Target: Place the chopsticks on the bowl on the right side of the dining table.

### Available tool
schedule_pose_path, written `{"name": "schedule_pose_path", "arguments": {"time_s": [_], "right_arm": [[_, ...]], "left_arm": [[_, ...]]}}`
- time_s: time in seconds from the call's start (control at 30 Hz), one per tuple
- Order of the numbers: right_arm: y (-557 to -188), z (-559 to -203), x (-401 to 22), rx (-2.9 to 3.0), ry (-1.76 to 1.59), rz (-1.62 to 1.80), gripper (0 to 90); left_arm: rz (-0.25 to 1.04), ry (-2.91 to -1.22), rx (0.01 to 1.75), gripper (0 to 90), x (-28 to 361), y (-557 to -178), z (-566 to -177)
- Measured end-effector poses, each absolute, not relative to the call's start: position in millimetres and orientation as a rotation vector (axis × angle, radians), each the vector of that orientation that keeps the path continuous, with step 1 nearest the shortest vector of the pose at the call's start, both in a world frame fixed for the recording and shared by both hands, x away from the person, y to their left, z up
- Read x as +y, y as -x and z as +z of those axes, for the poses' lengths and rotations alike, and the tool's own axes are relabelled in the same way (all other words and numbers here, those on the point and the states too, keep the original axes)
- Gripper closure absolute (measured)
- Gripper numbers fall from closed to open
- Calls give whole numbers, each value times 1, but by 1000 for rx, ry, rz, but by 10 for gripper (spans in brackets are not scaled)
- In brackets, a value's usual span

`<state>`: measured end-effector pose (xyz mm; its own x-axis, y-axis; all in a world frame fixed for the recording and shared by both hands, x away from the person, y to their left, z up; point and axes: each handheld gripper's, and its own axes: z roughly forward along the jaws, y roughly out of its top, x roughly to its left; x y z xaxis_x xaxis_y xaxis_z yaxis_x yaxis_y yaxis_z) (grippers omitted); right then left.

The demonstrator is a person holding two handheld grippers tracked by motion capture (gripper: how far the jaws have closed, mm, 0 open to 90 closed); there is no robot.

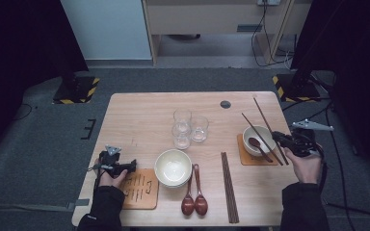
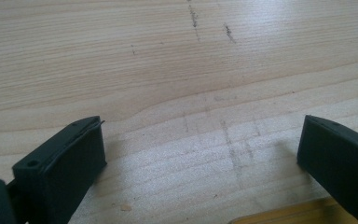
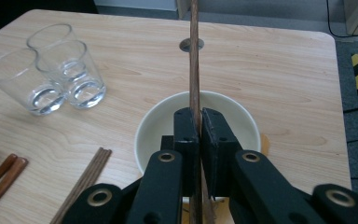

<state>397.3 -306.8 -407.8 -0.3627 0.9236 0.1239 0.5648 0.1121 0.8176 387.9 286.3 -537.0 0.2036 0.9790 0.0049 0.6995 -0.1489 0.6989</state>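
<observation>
Table (image 1: 139, 115): pale wood, fine streaked grain. Right gripper (image 3: 199, 122): black jaws, clamped on dark brown chopsticks (image 3: 195, 56). Directly beneath them, a cream-white bowl (image 3: 154, 126) on an orange-brown coaster (image 1: 243, 156). Beyond the jaws to their left, clear glasses (image 3: 51, 74). Left gripper (image 2: 200, 154): black, ribbed pads. Beside it, an orange-brown mat (image 1: 139, 190) with dark line markings. Near that mat, reddish-brown spoons (image 1: 195, 202).

Counted on the table (image 1: 139, 110): three glasses (image 1: 189, 128), two bowls (image 1: 173, 167) (image 1: 257, 137), two wooden mats (image 1: 140, 188) (image 1: 243, 155), three wooden spoons (image 1: 194, 192) (image 1: 259, 146), two loose chopsticks (image 1: 265, 126), one more bundle of chopsticks (image 1: 229, 187).
</observation>
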Motion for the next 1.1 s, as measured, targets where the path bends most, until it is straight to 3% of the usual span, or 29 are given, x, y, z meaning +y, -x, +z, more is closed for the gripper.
{"name": "schedule_pose_path", "arguments": {"time_s": [1.1], "right_arm": [[-432,-448,-318,2087,-1479,980,853]], "left_arm": [[640,-1917,1556,0,286,-388,-537]]}}
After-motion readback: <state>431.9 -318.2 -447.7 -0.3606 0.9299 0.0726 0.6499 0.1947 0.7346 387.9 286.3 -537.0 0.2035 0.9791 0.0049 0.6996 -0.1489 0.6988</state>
